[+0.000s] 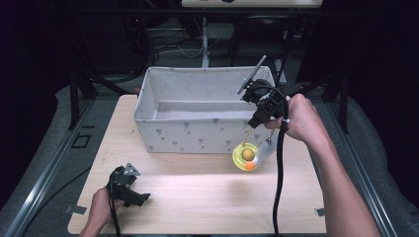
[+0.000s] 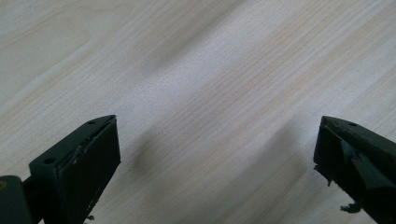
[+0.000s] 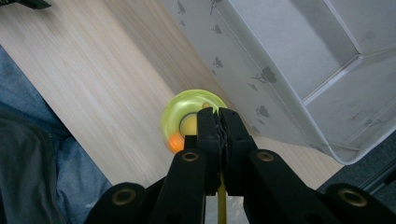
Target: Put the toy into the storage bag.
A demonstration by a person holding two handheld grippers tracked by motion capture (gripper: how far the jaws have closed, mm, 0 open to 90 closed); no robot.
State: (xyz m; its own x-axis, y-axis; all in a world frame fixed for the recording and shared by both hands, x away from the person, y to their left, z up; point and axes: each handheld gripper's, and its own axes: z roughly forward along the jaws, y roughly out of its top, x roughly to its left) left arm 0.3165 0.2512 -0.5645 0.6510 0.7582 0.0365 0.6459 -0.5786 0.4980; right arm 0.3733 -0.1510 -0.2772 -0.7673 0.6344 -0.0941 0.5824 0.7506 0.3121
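High view: we are lifting the yellow toy by its stem, right claw clamped on it, aiming to clear the bin wall, while the left claw is resting apart on the desk.

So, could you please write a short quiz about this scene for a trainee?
1. True or false: the left claw holds the yellow ring toy.
2. Which claw is shut on the toy's thin yellow stick?
3. Where is the toy in relation to the white fabric box? A) inside it B) in front of it, over the wooden table C) behind it

Key: 1. False, the left claw is open and empty, low over the table. 2. The right claw. 3. B.
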